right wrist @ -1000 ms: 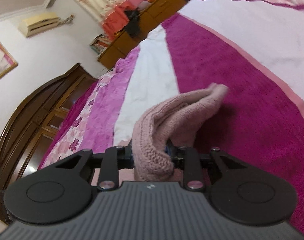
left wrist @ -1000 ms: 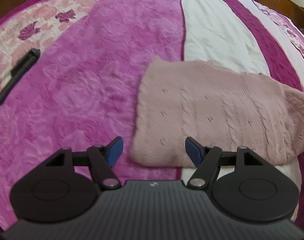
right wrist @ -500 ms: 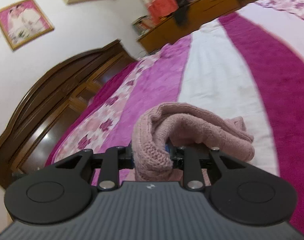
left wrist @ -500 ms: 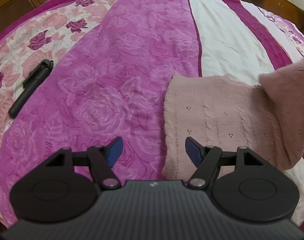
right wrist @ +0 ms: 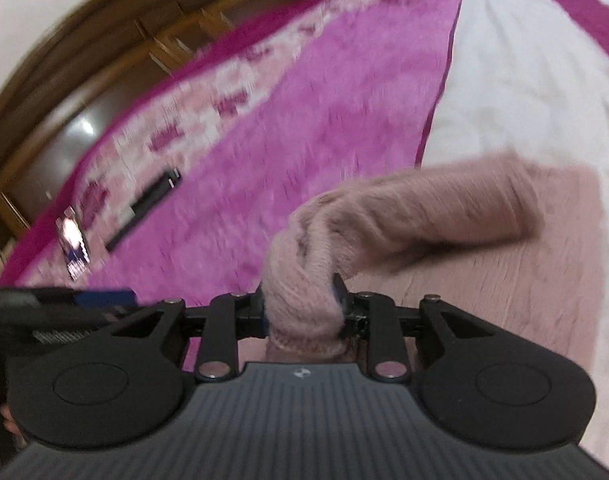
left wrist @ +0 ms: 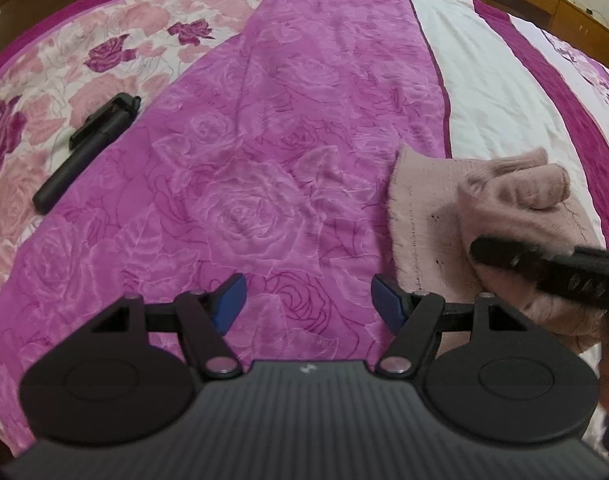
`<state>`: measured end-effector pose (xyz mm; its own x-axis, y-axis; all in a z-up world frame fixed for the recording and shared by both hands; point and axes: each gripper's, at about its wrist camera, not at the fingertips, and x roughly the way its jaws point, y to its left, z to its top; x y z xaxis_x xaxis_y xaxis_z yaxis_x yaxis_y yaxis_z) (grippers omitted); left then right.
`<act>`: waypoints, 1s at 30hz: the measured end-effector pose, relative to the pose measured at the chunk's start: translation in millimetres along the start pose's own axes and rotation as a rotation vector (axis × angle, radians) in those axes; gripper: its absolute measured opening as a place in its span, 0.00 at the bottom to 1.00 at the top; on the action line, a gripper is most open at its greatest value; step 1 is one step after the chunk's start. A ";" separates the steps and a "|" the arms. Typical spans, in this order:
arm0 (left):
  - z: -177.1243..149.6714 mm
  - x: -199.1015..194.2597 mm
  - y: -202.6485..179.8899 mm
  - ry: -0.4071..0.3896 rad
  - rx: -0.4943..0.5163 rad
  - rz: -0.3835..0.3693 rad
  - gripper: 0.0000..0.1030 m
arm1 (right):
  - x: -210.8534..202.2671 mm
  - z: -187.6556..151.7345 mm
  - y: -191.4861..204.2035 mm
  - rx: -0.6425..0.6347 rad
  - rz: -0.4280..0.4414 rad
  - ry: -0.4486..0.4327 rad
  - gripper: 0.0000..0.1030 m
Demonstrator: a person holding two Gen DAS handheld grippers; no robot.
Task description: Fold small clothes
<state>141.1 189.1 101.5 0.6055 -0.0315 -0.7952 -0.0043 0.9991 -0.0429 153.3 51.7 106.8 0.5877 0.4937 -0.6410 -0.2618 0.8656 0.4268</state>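
A small dusty-pink knitted sweater (left wrist: 424, 216) lies on the bed at the right of the left wrist view. My right gripper (right wrist: 302, 310) is shut on a bunched fold of the sweater (right wrist: 404, 224) and holds it over the flat part of the garment (right wrist: 544, 280). Its black body shows in the left wrist view (left wrist: 544, 268), over the sweater. My left gripper (left wrist: 306, 304) is open and empty, just left of the sweater's near edge, above the magenta cover.
The bed has a magenta rose-pattern cover (left wrist: 244, 160) with white (left wrist: 484, 80) and floral stripes. A black stick-like object (left wrist: 84, 148) lies at the left, with a phone (right wrist: 74, 248) near it. Dark wooden furniture (right wrist: 84, 92) stands beyond the bed.
My right gripper has carried the held fold leftwards over the sweater's flat part. My left gripper has shifted left, so the sweater now sits further right in its view.
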 end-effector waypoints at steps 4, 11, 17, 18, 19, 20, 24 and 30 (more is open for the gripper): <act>1.8 0.0 -0.6 -0.014 0.007 -0.012 0.68 | 5.5 -15.8 4.6 -0.004 0.013 -0.015 0.50; 12.1 0.4 -15.3 -0.050 0.006 -0.062 0.68 | -39.7 -27.6 -2.1 0.018 0.080 -0.054 0.56; 27.3 8.9 -47.8 -0.092 0.040 -0.151 0.68 | -90.7 -42.0 -30.8 0.091 0.054 -0.119 0.56; 30.1 12.7 -54.1 -0.095 0.049 -0.162 0.68 | -97.6 -44.6 -37.6 0.109 0.041 -0.130 0.56; 33.0 17.6 -60.3 -0.097 0.060 -0.172 0.68 | -103.3 -47.1 -44.2 0.125 0.027 -0.140 0.56; 35.4 23.1 -66.3 -0.099 0.074 -0.179 0.68 | -109.3 -49.8 -51.2 0.139 0.007 -0.152 0.56; 42.2 47.7 -84.6 -0.089 0.112 -0.194 0.68 | -124.5 -59.3 -76.1 0.190 -0.030 -0.193 0.56; 44.9 83.2 -96.2 -0.046 0.123 -0.217 0.68 | -135.4 -70.9 -97.8 0.225 -0.095 -0.245 0.56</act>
<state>227.6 91.7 66.6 0.6168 -0.2476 -0.7472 0.2252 0.9651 -0.1339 45.1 -94.0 106.6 0.7748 0.3534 -0.5242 -0.0374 0.8534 0.5200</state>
